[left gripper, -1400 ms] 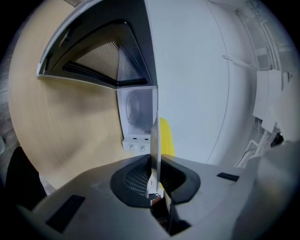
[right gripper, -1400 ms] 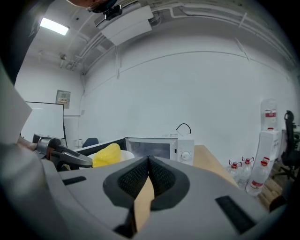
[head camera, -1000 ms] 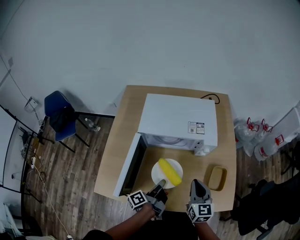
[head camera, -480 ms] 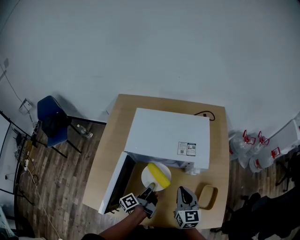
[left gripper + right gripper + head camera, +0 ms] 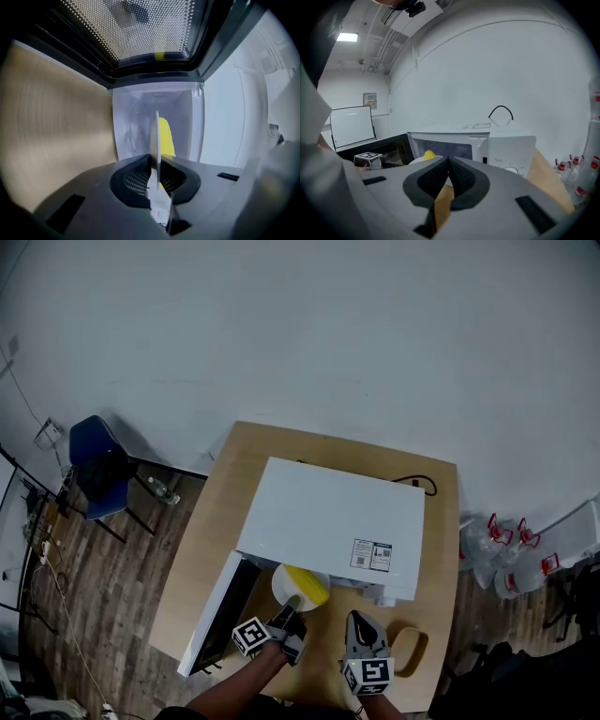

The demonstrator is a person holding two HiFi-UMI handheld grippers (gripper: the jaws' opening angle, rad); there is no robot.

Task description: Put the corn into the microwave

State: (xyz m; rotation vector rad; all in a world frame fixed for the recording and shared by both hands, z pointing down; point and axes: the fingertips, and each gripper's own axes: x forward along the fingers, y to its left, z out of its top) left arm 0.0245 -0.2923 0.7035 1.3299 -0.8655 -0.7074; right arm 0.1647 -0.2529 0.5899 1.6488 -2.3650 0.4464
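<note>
Corn (image 5: 307, 586) lies on a white plate (image 5: 283, 583), and the left gripper (image 5: 292, 607) is clamped on the near rim of this plate. A second ago the whole plate was in the open, in front of the microwave (image 5: 328, 521). Now its far part is already under the top edge of the oven, so the load has come into the opening. The door (image 5: 212, 617) stands wide open at the left side, clear of the plate's way. I judge that the task is near its end: the plate must go a little deeper, come down on the floor of the oven and be let go.

The right gripper (image 5: 359, 623) has its jaws together and holds nothing. It has also come closer to the microwave, and it hangs over the worktop (image 5: 199, 559) just beside a tan dish (image 5: 411, 652).

From above, the roof of the oven hides the far half of the plate, so I cannot tell if it already rests inside. In the left gripper view the plate shows only as a thin edge, with the corn partly behind it. The right gripper view shows only the tip of the corn.
</note>
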